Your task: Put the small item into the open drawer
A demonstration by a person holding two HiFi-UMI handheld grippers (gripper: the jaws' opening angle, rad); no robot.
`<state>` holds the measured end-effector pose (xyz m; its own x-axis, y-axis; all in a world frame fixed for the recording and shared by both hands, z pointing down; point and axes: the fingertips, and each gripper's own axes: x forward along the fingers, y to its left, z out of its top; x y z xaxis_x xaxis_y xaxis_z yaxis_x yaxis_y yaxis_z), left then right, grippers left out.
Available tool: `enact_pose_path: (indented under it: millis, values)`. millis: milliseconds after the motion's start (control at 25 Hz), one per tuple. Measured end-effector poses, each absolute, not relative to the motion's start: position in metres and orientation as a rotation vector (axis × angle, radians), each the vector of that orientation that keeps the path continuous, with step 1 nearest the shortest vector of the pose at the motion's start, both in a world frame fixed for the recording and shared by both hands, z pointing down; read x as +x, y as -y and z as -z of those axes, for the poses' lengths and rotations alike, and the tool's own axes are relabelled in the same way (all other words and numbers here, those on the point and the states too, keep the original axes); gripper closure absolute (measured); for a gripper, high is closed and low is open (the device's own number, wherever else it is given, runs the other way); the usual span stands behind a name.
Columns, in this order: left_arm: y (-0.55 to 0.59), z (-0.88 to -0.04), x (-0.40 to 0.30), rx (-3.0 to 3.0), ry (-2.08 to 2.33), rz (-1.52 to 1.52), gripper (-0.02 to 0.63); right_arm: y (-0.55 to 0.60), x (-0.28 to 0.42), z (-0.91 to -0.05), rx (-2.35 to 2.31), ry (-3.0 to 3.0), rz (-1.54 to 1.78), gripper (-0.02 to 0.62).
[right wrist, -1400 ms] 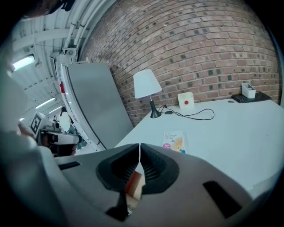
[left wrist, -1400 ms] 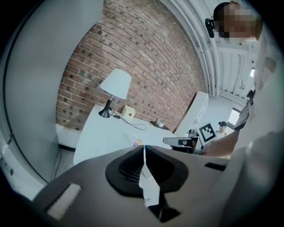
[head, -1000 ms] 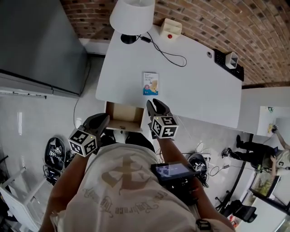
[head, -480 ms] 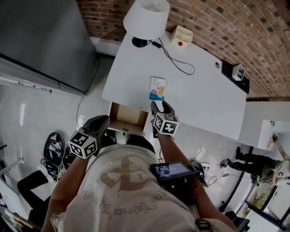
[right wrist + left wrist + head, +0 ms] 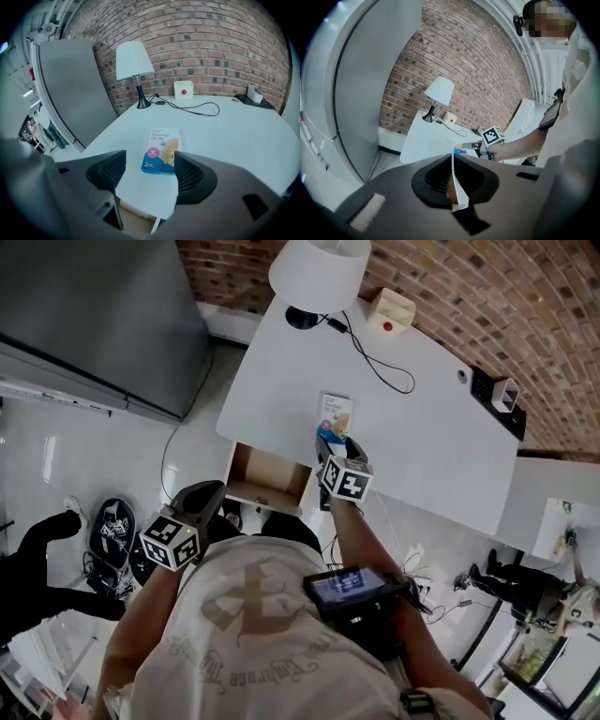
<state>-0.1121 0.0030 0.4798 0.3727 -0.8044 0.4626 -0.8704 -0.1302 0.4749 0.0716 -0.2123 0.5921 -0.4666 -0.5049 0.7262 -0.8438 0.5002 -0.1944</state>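
Now, right gripper just opened wide, empty, near bandage box, left gripper closed.

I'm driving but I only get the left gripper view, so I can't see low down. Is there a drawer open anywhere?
Observer: Yes. The head view shows a drawer pulled out from the table's near edge, just left of the right gripper.
Operator: Anything inside it?
Observer: Only its bare brown bottom shows.
Operator: Is the right gripper holding something?
Observer: No. Its own view shows its fingers apart, just opened, gripping nothing. The bandage box shows through the gap, flat on the table.
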Motion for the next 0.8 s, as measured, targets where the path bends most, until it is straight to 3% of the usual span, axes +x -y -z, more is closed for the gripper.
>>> enact_pose_path:
  millis: [800]
  values:
    - [0.009, -0.490, -0.118, 1.878, 1.442, -0.136, 0.591, 0.254, 0.066, -0.634, 1.059, 1.970, -0.722, 0.268]
